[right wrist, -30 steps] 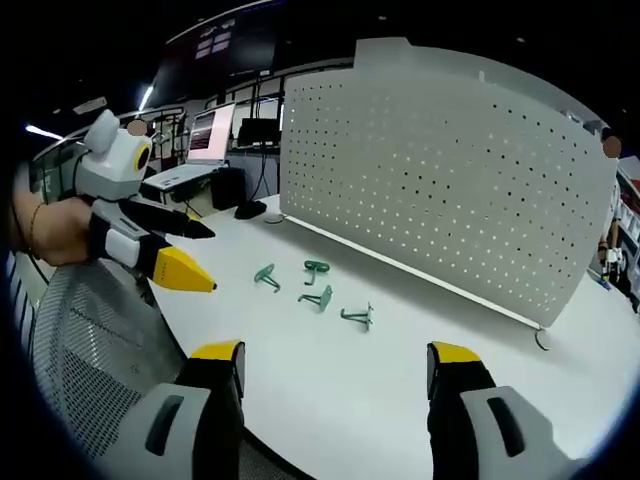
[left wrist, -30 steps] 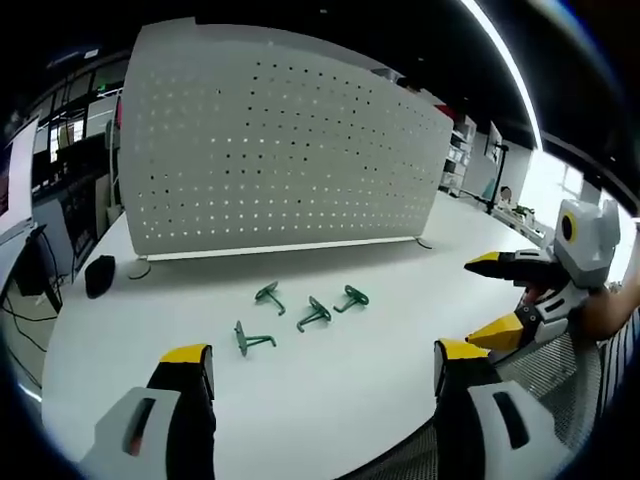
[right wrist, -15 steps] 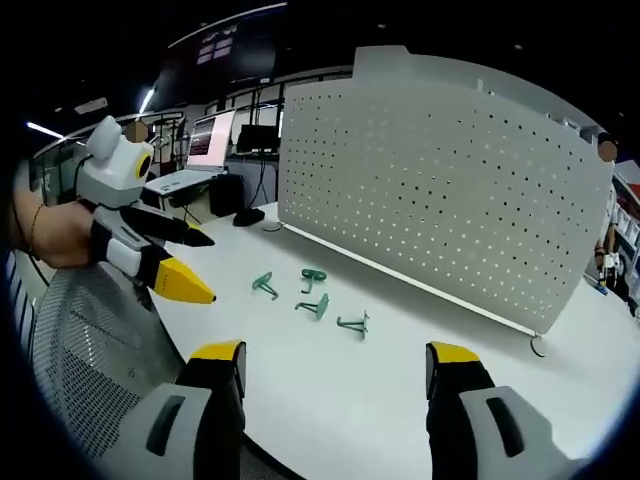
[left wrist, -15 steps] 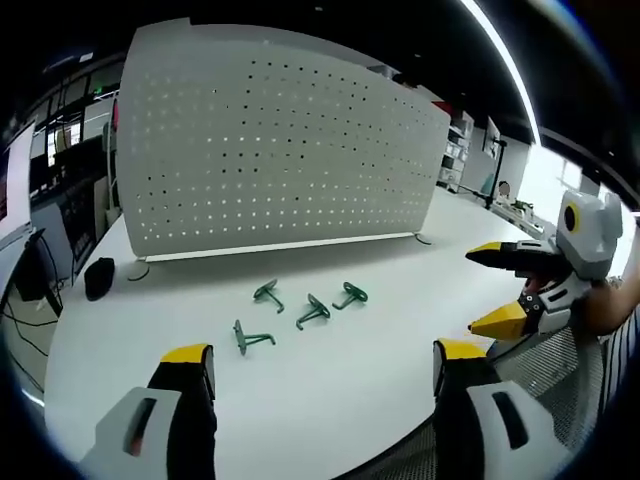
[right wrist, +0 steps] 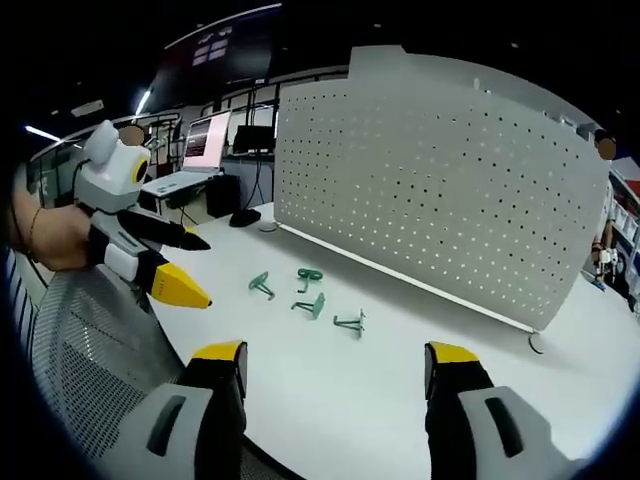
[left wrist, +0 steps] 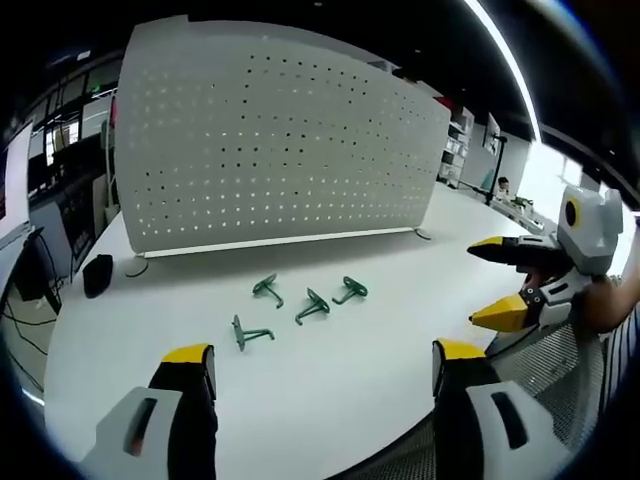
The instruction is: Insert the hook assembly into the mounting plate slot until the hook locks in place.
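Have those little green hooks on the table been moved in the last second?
No. The four green hooks keep the same arrangement before the pegboard; neither gripper touches them.

Dim office — desks with monitors (right wrist: 208, 135), ceiling light strip (left wrist: 505, 62).

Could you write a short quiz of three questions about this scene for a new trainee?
1. How many green hooks lie on the white table?
2. True or false: the right tongs are shut on a hook.
3. The perforated panel is: A) flat on the table, B) upright behind the hooks, C) held by the left tongs.

Key: 1) four; 2) false, both tongs are open and empty; 3) B.
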Motion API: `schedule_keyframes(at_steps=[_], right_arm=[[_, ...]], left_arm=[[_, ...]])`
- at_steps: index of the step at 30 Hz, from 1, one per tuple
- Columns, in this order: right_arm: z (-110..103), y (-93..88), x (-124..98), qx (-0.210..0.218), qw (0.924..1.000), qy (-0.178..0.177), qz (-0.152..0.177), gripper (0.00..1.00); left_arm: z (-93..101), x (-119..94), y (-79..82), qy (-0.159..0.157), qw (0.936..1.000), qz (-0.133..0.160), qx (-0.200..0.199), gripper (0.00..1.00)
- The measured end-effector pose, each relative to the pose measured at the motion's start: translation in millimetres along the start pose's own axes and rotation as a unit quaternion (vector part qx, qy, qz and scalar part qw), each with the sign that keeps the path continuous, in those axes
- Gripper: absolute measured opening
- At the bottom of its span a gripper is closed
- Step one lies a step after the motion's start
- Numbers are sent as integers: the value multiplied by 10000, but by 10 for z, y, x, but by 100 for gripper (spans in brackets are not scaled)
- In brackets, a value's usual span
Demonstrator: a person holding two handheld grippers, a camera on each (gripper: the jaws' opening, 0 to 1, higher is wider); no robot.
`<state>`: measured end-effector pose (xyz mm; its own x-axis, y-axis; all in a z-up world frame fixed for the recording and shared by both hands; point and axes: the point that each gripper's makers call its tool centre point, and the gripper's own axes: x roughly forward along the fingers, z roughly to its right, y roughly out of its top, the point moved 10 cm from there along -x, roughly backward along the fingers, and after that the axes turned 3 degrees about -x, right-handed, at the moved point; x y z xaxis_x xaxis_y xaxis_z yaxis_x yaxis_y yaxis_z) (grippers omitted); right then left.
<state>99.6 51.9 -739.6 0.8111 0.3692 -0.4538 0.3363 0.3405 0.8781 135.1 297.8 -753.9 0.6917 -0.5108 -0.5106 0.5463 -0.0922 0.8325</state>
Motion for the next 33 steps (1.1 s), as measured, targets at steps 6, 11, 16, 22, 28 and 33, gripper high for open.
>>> schedule_keyframes(at_steps=[6,11,16,22,28,33], right_arm=[[-30,-18,14,-94,9999,68,-95,68],[-29,-23,12,-68,9999,85,-116,68],[-22,-30,16,-36,9999,77,-138,67],[-15,-31,11,-50,9999,45,-129,67],[-10,-38,9,-45,9999,31,-163,66],[-34,-43,23,-86,9997,107,-200,66]], left_arm=[[1,-4,-2,-16,10000,-11,-22,91],[-8,-6,1,-11,10000,9,-65,91],[-8,-13,5,17,10000,46,-26,90],[2,-5,1,-12,10000,19,-18,90],[0,0,5,-18,10000,31,-34,90],[-2,-6,8,-14,10000,52,-48,90]])
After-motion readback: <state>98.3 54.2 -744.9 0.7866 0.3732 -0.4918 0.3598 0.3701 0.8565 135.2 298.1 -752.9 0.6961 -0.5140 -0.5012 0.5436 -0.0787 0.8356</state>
